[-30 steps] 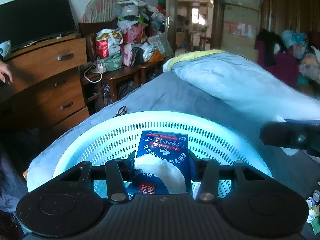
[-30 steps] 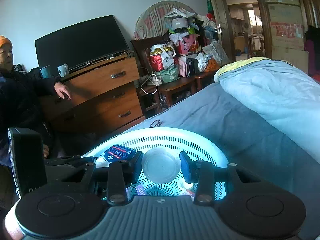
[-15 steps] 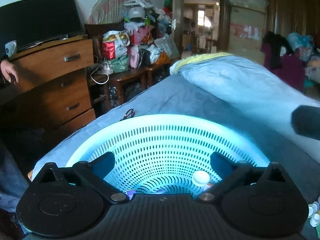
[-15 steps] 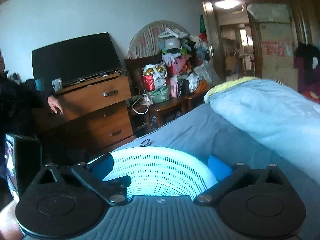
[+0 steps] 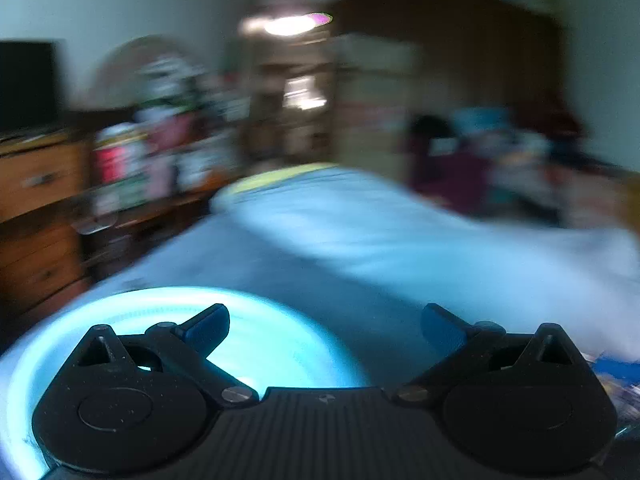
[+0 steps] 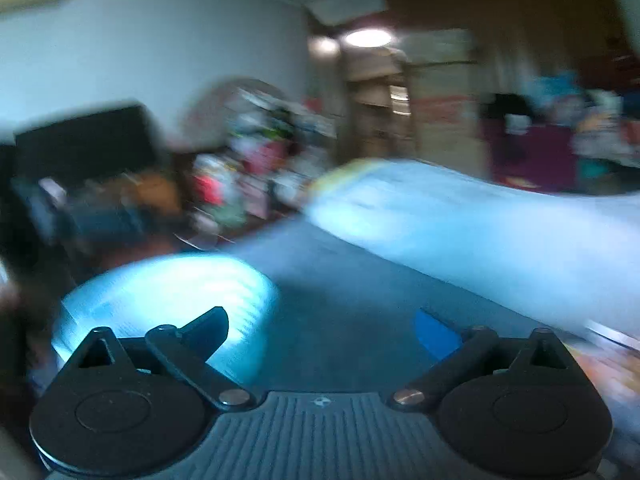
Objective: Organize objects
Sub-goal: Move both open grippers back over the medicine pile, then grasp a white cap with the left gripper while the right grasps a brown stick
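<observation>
A: Where does the left gripper (image 5: 325,330) stand?

B: Its black jaws are spread wide with nothing between them. It hangs over the grey-blue bed sheet (image 5: 312,280), and the round pale-turquoise perforated plastic basket (image 5: 280,344) lies near and to the left, partly under the left finger.

A: And the right gripper (image 6: 322,330)?

B: Also wide apart and empty. From its camera the same basket (image 6: 168,292) sits at the near left on the sheet (image 6: 340,300), just beside the left finger. Between the tips only bare sheet shows.

A: Can you see what is in the basket?

B: No. Both views are heavily blurred; the inside reads as a bright glow.

A: What else shows?

B: A light-blue folded quilt (image 5: 380,232) lies across the far right of the bed. At the far left stands a brown wooden chest of drawers (image 5: 36,184) with a dark flat screen (image 5: 24,84) on top. A few small colourful items (image 5: 616,376) lie at the near right edge, too smeared to tell apart.
</observation>
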The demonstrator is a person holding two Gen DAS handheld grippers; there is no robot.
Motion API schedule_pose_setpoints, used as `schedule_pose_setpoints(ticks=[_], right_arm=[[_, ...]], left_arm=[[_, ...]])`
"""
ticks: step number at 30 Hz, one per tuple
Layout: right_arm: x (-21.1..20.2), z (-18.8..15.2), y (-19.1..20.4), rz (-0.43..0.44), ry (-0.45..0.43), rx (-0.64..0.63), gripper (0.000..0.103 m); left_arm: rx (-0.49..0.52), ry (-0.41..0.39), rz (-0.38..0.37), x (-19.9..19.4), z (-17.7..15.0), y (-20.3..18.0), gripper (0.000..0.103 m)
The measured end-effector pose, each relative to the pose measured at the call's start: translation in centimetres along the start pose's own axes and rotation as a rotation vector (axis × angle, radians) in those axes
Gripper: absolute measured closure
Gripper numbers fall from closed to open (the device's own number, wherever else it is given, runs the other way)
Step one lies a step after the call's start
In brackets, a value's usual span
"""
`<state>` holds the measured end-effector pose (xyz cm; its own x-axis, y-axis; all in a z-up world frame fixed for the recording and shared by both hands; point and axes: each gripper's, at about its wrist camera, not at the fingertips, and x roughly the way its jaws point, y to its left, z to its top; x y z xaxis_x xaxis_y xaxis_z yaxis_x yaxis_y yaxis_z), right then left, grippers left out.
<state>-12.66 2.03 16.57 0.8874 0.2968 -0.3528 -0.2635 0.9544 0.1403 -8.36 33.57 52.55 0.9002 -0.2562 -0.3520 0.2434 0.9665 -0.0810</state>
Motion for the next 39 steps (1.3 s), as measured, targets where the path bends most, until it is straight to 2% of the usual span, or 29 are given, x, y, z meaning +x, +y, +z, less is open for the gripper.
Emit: schedule_pose_setpoints(ticks=[2,5,6,8,10,12,14,17,23,25,27,29,34,37,39], right_arm=[[-2.4,-5.1,-4.5,-0.103,0.094,0.029,0.008],[-4.8,-10.9,-10.7,-0.246,0.212,0.123,0.017],[-5.1,-12.1,-12.2,-0.267,0.234,0.160,0.019],[-5.1,-13.4,-14.3,-0.284,0.264,0.220,0.022],[-4.1,-13.4,-14.8,-0.242,0.259,0.213,0.022],[-2.2,-13.1,-14.1,-0.218,0.267,0.148,0.024],[-0.4,-12.7,-13.5,-0.183,0.270,0.111,0.035],[1.9,-12.1,-13.3,-0.201,0.304,0.096,0.043],[-0.9,-12.6,-14.4,-0.184,0.308,0.159,0.045],[-0.9,-13.2,-15.0,-0.182,0.327,0.163,0.054],[-0.9,-13.3,-15.4,-0.178,0.323,0.173,0.058],[-0.9,-13.1,-15.5,-0.172,0.319,0.166,0.068],[-0.2,-13.3,-15.3,-0.171,0.315,0.103,0.066],[-1.5,-12.8,-15.8,-0.167,0.319,0.144,0.088],[-3.9,-12.3,-16.4,-0.187,0.284,0.188,0.088]], left_arm=[[0.048,0.002,-0.091,-0.4,-1.8,-4.1,0.000],[0.077,0.077,-0.217,0.4,-5.6,-8.7,0.000],[0.083,0.117,-0.257,1.0,-7.2,-10.1,0.000],[0.085,0.200,-0.286,2.2,-9.7,-12.0,0.000],[0.082,0.253,-0.314,2.8,-11.5,-13.0,0.000],[0.100,0.281,-0.326,3.1,-12.6,-13.9,0.001],[0.129,0.300,-0.352,3.4,-13.1,-14.5,0.003],[0.129,0.327,-0.363,4.6,-13.4,-14.5,0.005],[0.128,0.371,-0.427,5.5,-14.6,-16.1,0.005],[0.128,0.384,-0.440,5.6,-15.2,-16.6,0.005],[0.126,0.406,-0.461,5.9,-15.8,-17.2,0.005],[0.133,0.419,-0.479,5.9,-16.1,-17.8,0.005],[0.179,0.441,-0.511,5.9,-16.9,-19.7,0.005],[0.209,0.455,-0.541,6.8,-17.8,-21.4,0.008],[0.230,0.463,-0.569,7.6,-18.6,-22.6,0.014]])
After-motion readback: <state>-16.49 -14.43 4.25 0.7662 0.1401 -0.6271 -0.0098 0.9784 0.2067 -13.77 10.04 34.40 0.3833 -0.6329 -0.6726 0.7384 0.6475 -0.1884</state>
